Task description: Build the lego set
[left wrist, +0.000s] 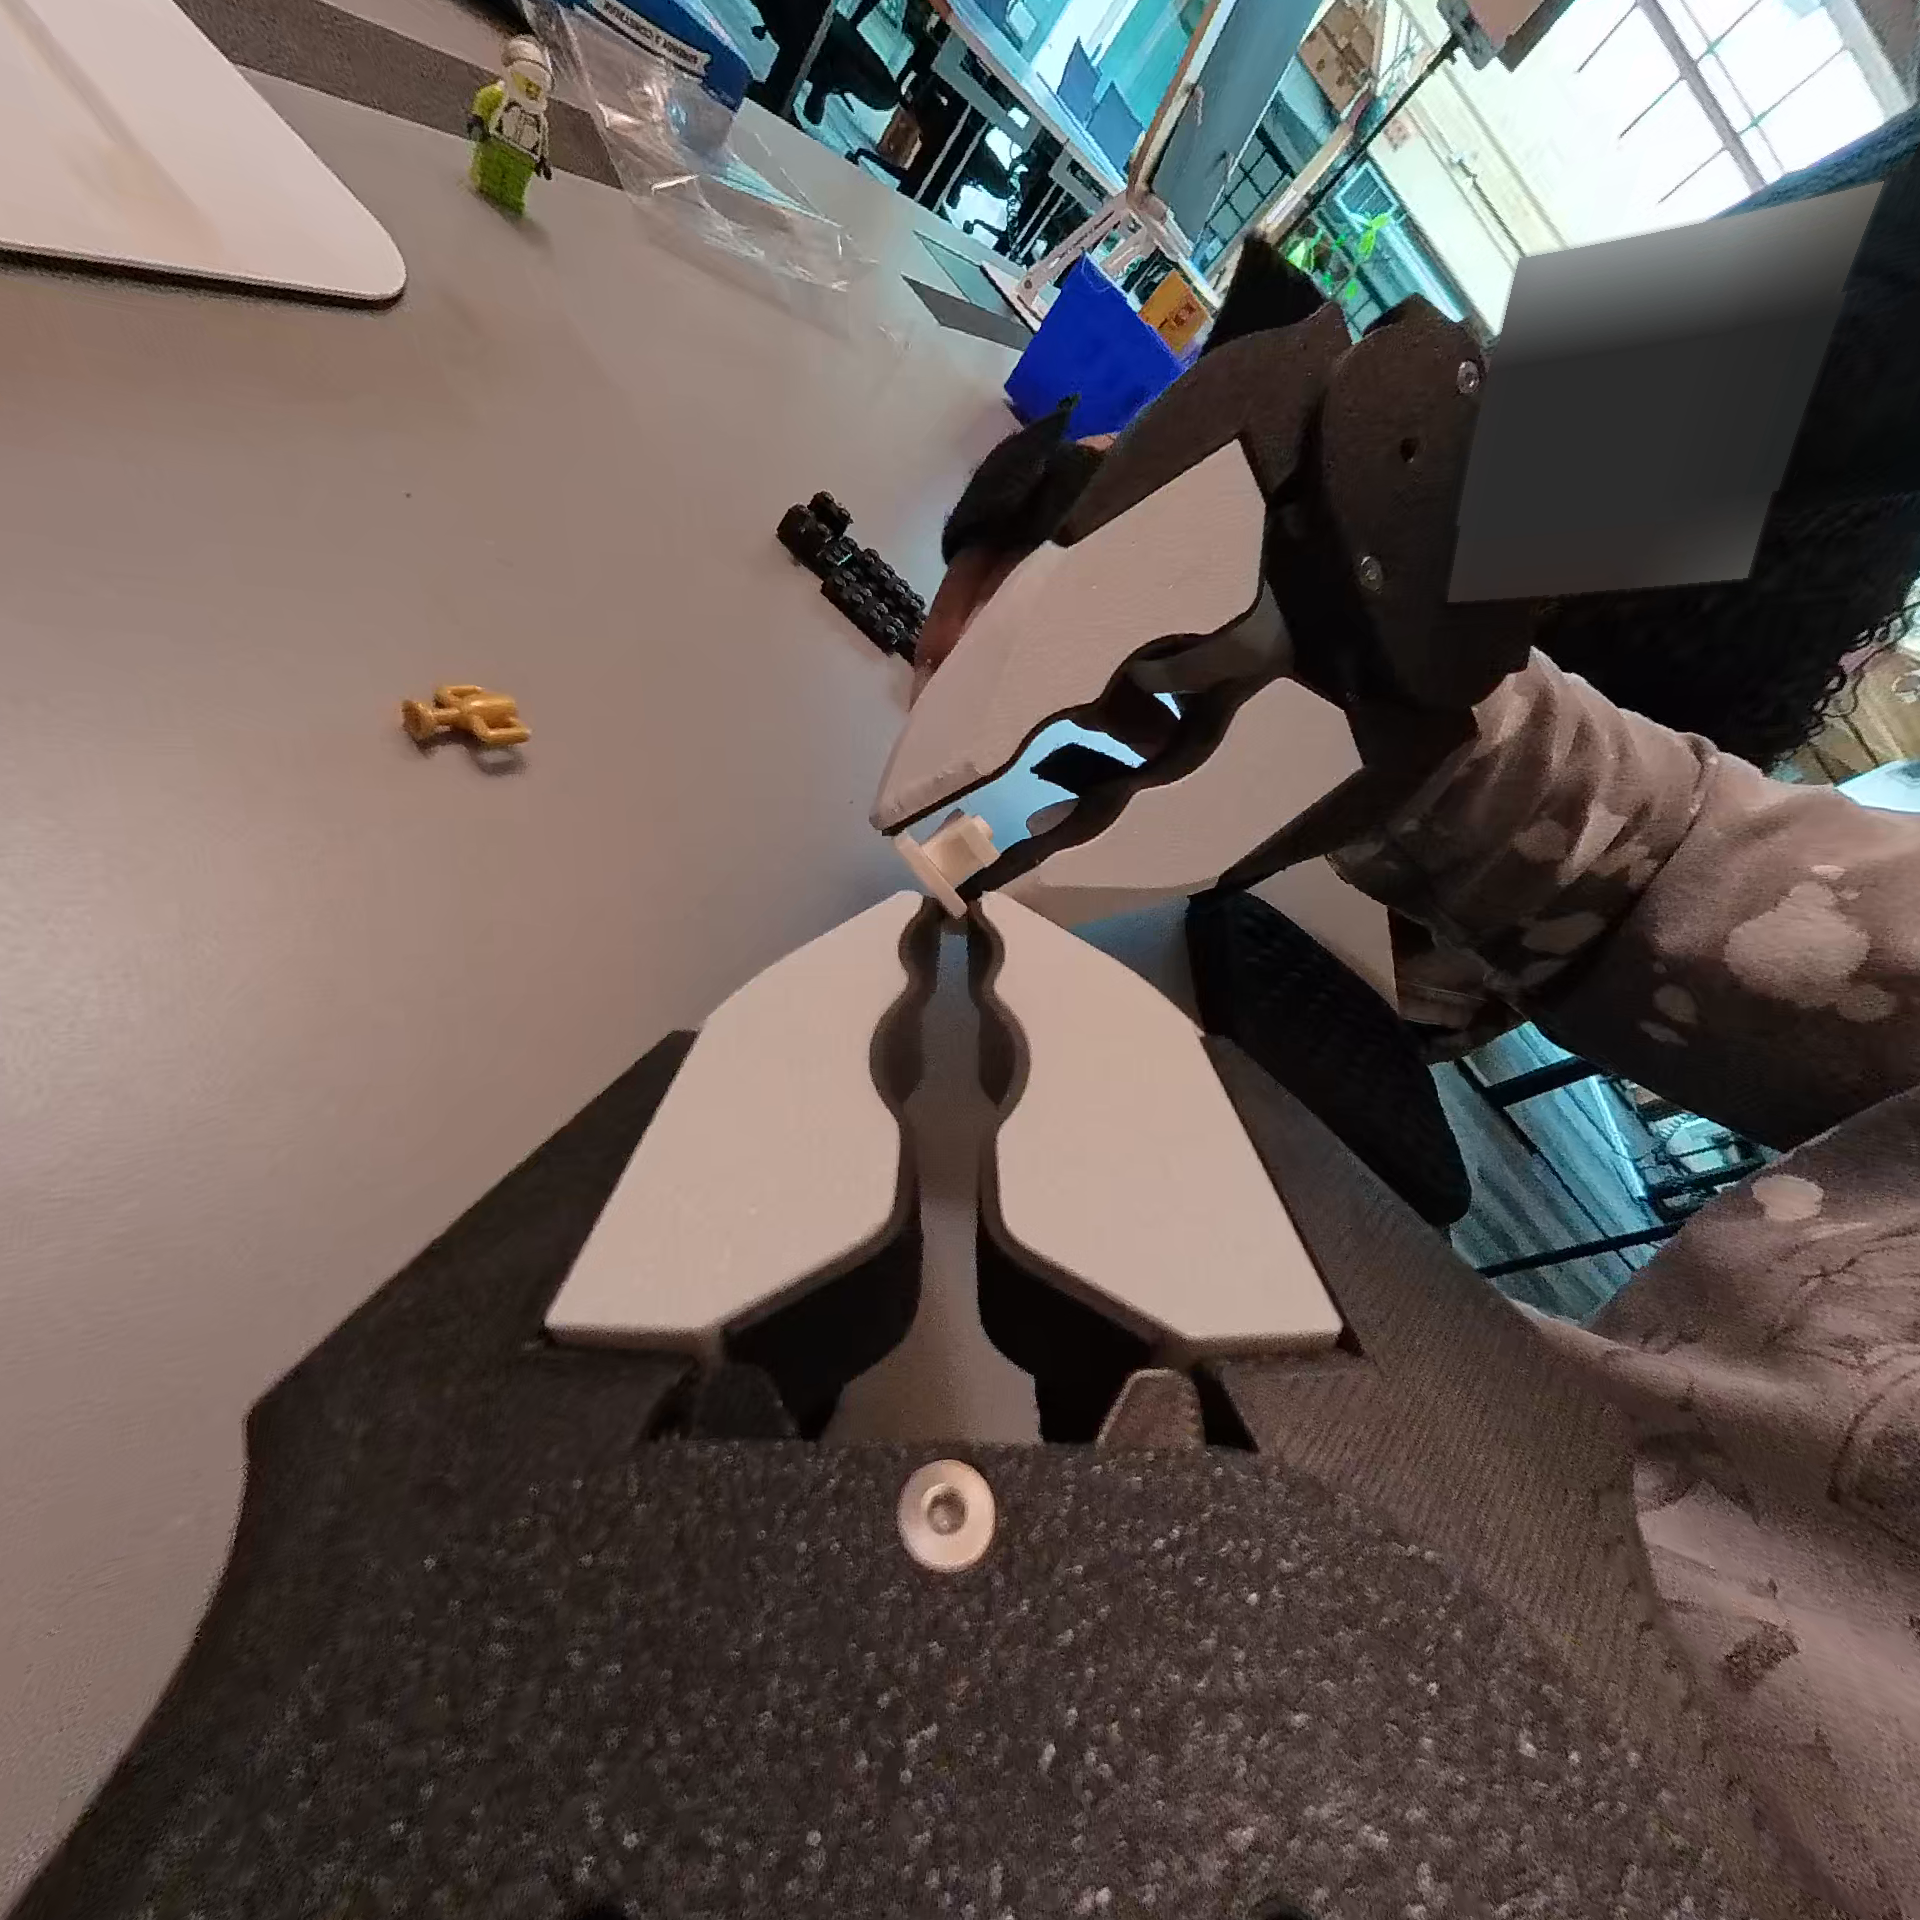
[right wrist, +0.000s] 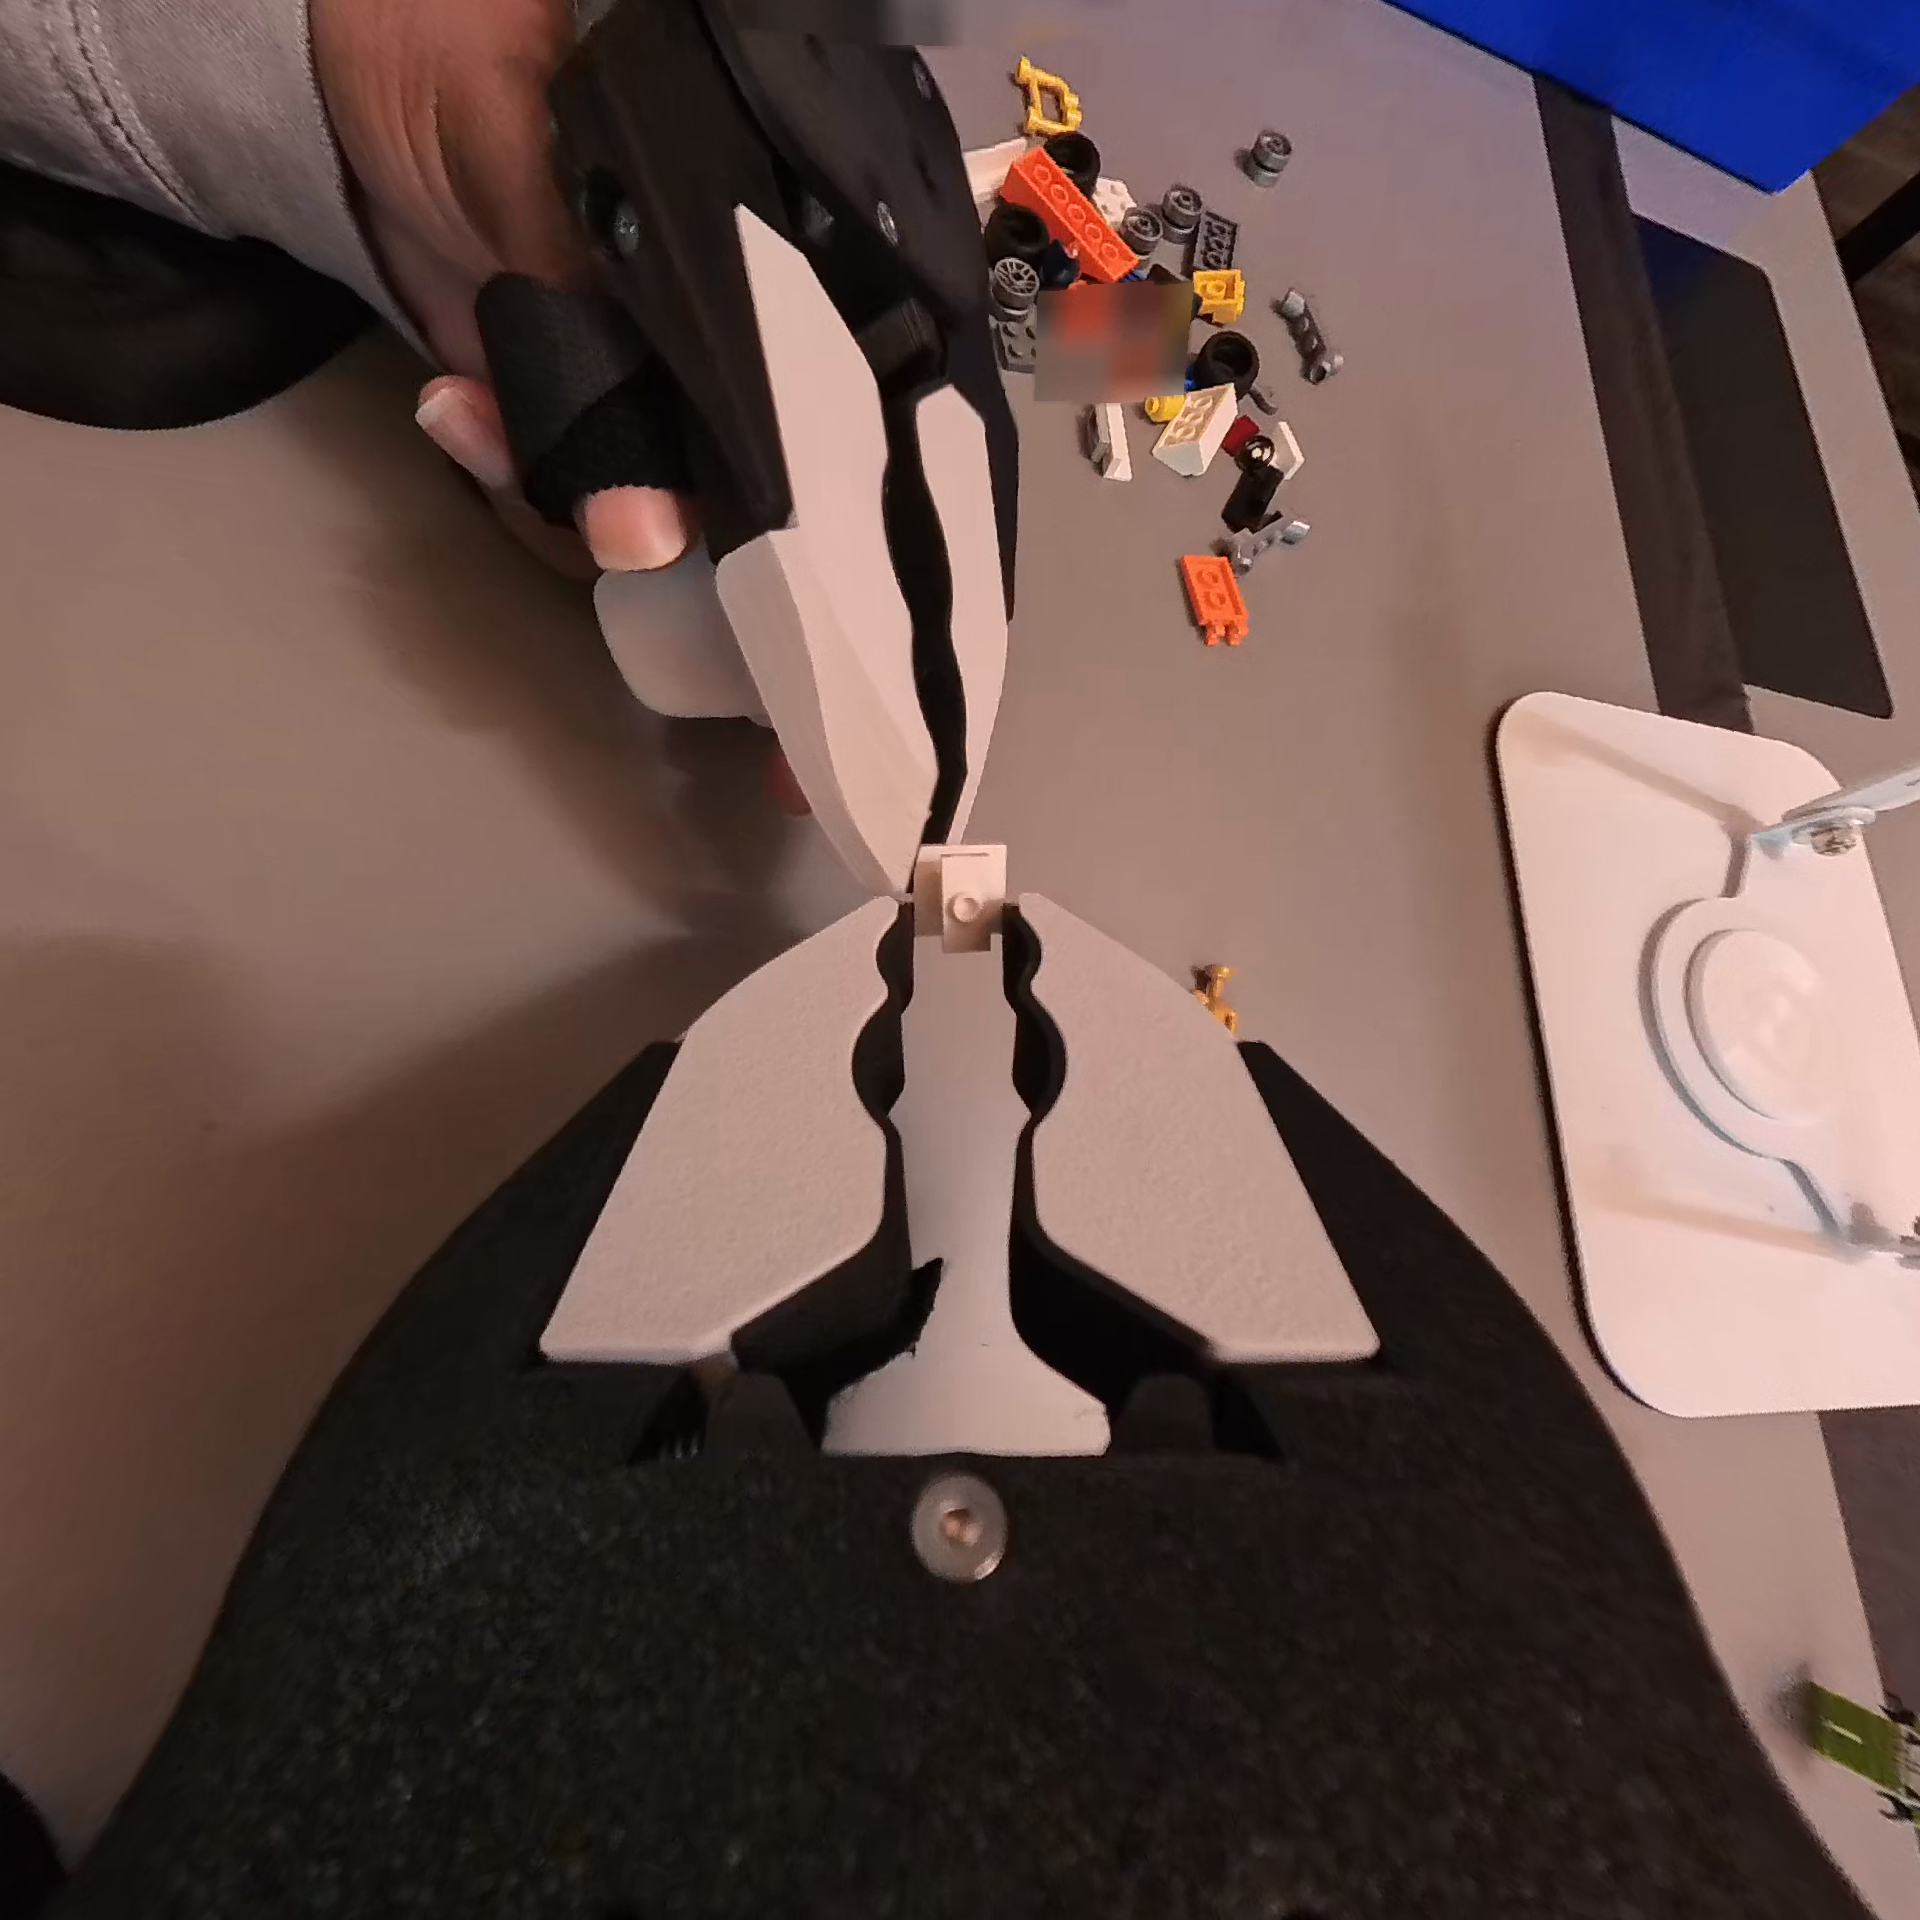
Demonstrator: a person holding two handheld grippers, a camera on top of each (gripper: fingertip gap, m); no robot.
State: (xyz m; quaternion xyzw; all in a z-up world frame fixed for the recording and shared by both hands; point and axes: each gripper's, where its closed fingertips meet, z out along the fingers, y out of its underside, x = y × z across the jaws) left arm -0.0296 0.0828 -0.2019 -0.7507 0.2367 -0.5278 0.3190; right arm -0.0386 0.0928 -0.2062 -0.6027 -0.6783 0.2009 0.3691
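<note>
Left wrist view: your grey table [left wrist: 312, 520] carries the scene. Beside the white lego piece [right wrist: 962, 900], your right gripper [right wrist: 956, 914] and left gripper [left wrist: 951, 914] meet tip to tip, both clenched on it above the table. Beyond that piece lies the loose brick pile [right wrist: 1143, 291]; left of it a black studded assembly [left wrist: 852, 571], farther off a lime minifigure [left wrist: 511, 125], nearer a gold part [left wrist: 465, 717].
</note>
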